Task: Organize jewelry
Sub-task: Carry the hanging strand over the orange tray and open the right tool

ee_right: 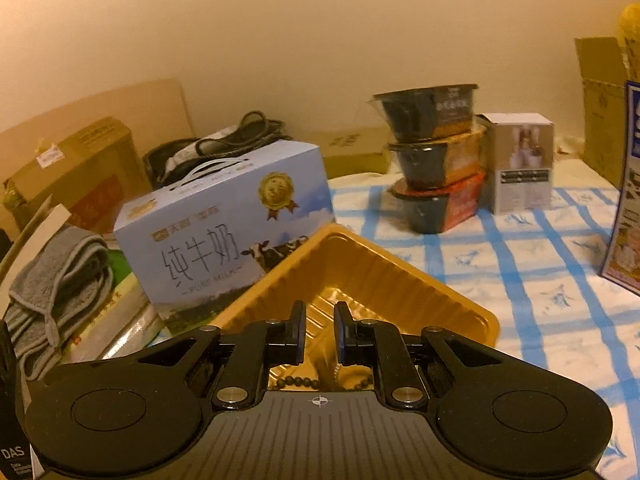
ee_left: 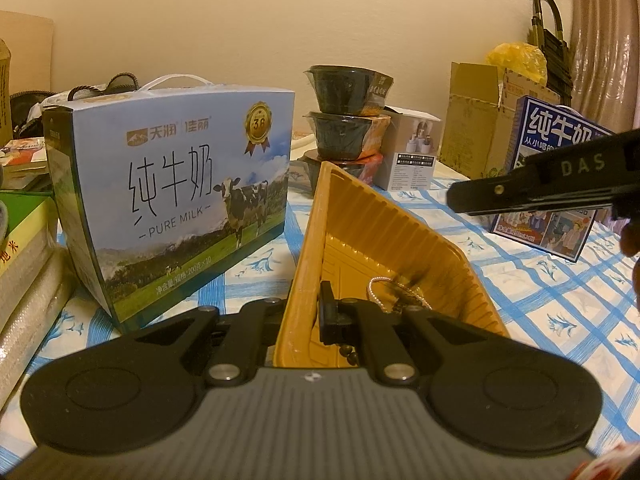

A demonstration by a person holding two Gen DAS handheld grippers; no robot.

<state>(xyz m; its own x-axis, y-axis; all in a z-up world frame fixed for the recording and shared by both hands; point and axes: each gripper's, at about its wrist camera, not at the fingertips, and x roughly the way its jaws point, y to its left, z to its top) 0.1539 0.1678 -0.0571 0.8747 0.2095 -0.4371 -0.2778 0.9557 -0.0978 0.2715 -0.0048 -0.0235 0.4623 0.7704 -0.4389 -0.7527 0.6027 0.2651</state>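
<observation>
A yellow ribbed plastic tray sits on the blue-checked cloth. My left gripper is shut on its near wall. Inside the tray lie a silvery chain bracelet and a string of dark beads. The right gripper hangs above the cloth to the right of the tray, with nothing dangling from its tip. In the right wrist view, that gripper points over the tray. Its jaws stand a narrow gap apart with nothing seen between the pads. The dark beads lie just below them.
A blue milk carton box stands close to the left of the tray. Three stacked black bowls and a small white box are behind it. Another blue box stands at right. A folded grey towel and cardboard boxes are at left.
</observation>
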